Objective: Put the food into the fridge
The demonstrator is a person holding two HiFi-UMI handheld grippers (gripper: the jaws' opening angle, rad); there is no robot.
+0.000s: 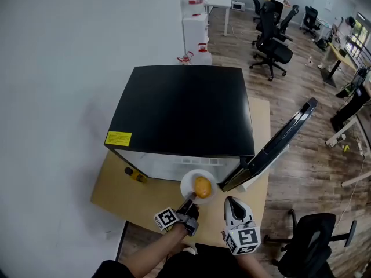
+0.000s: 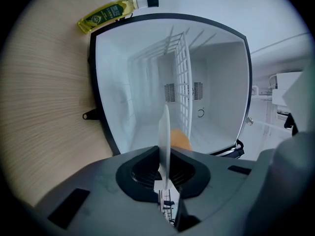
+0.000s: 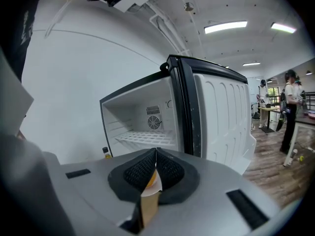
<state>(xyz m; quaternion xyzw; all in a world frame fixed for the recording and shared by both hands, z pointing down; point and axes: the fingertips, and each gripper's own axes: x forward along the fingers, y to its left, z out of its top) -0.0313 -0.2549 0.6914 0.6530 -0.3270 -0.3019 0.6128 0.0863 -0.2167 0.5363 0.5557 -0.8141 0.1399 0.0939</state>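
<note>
Risk: left tongs (image 1: 191, 198) clamp plate (image 1: 188, 181) by 1 rim only; tilt entering fridge (image 1: 185, 109) could roll orange (image 1: 202, 186) off. Right tongs (image 1: 231, 201) closed, empty, no support.

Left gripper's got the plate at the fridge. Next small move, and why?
Probably ease the left gripper forward, with the plate level, into the fridge. It is clamped on the plate's rim, the orange food sits on it right at the opening, the door stands open, and the wire shelf looks bare.
</note>
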